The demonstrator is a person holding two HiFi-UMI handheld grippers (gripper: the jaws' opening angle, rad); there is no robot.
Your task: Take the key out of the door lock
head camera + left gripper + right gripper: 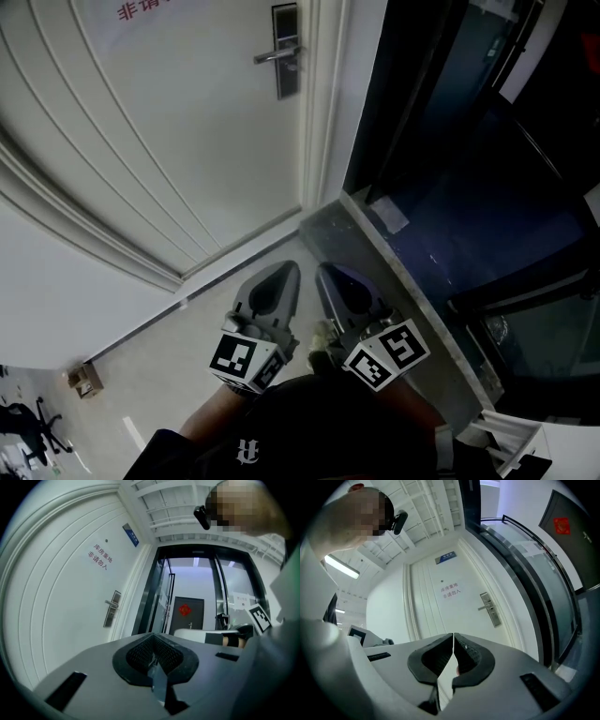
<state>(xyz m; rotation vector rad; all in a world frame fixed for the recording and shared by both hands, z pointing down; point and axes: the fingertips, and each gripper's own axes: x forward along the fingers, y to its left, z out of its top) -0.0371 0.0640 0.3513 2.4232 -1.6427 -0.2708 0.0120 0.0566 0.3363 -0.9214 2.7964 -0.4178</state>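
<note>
Though shut and empty at both left gripper (284, 272) and right gripper (327, 274), points toward lock (286, 52) well ahead on door (187, 141), neither nearer; cannot make out key there.

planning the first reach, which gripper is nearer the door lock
Left, marginally. In the head view the left gripper sits straight below the door lock, far off; the right gripper is beside it, further right.
</note>
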